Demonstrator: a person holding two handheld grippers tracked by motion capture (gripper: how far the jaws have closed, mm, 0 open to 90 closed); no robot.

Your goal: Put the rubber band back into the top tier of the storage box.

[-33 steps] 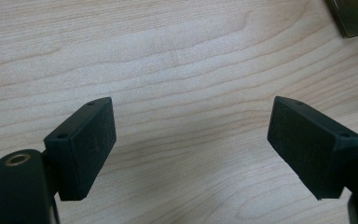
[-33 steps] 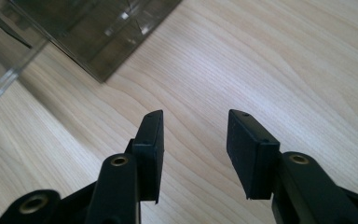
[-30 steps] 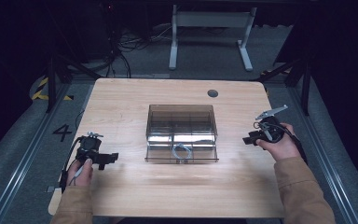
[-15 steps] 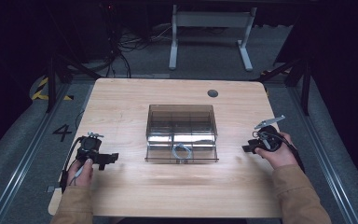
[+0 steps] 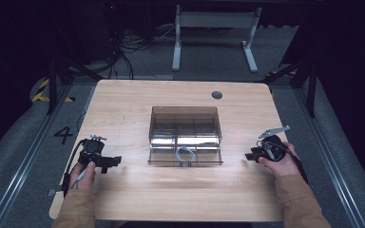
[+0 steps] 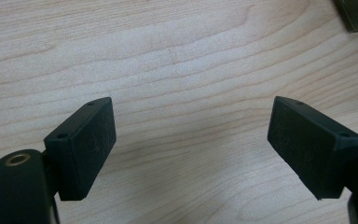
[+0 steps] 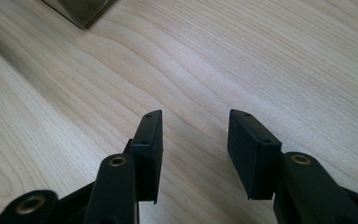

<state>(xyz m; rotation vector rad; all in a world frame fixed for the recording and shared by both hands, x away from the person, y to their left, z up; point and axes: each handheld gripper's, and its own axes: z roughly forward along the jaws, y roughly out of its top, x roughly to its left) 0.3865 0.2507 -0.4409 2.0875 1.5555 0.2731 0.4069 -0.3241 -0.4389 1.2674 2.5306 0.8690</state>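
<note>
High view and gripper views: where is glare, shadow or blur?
High view: the floor is dark, and glare streaks the clear box. Left gripper view: wood grain is sharp, and soft shadow lies under the open jaws. Right gripper view: the box corner is blurred.

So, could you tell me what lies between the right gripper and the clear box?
Only bare wooden table separates the right gripper from the clear box, per the high view.

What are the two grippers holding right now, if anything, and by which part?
Nothing is held. The left gripper and the right gripper both have their jaws apart over bare table, clear of the compartment box.
</note>
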